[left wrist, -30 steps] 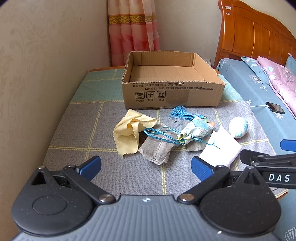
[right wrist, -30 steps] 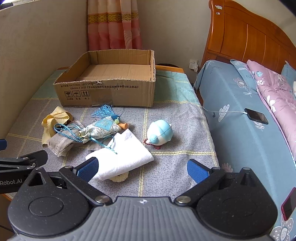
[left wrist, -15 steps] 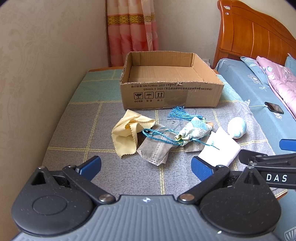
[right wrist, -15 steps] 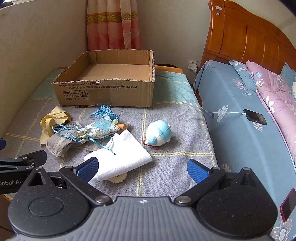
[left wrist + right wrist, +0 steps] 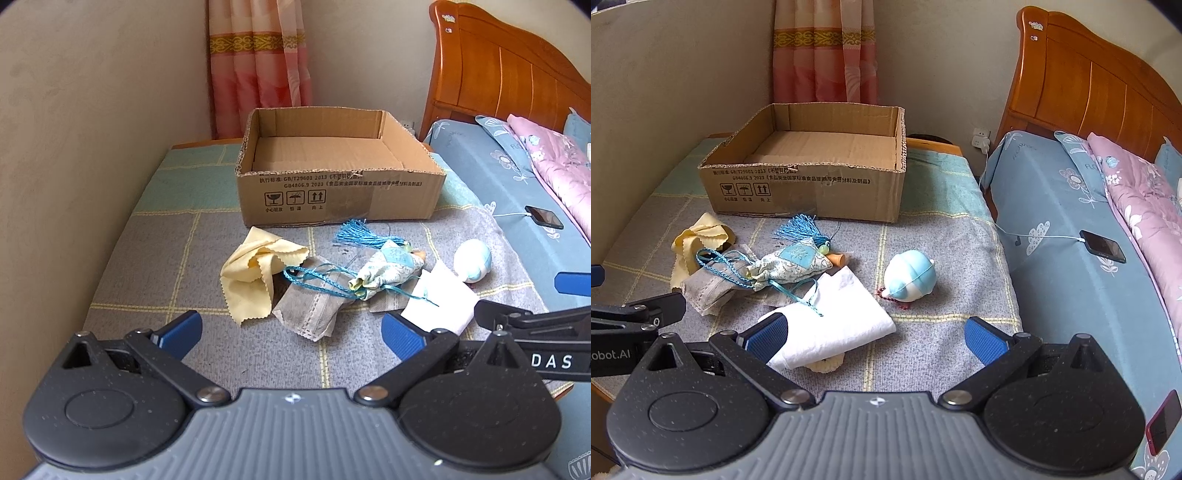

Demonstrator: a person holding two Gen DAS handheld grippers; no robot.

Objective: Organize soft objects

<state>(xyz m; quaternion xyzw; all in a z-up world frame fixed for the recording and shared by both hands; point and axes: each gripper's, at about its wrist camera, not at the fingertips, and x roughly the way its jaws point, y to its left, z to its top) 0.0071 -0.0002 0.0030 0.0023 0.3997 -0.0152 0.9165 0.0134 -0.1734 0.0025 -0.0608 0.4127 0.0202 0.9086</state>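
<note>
A heap of soft things lies on the grey checked blanket in front of an empty cardboard box (image 5: 332,199) (image 5: 809,192). From the left: a yellow cloth (image 5: 255,277) (image 5: 690,240), a grey face mask (image 5: 314,310) (image 5: 709,288), a patterned pouch with blue cord and tassel (image 5: 388,269) (image 5: 794,262), a folded white cloth (image 5: 439,299) (image 5: 834,325), and a blue-and-white round plush (image 5: 472,260) (image 5: 911,275). My left gripper (image 5: 291,334) stands open, short of the mask. My right gripper (image 5: 875,336) is open over the white cloth's near corner, holding nothing.
A wall runs along the left side. A curtain (image 5: 258,66) hangs behind the box. On the right stands a bed (image 5: 1071,266) with a wooden headboard (image 5: 1089,85), a pink quilt (image 5: 1145,206) and a charging phone (image 5: 1102,246). A red phone (image 5: 1161,424) lies near the lower right.
Both grippers have drifted slightly; the heap sits a touch lower and to the left in each view. Neither has closed or touched anything.
</note>
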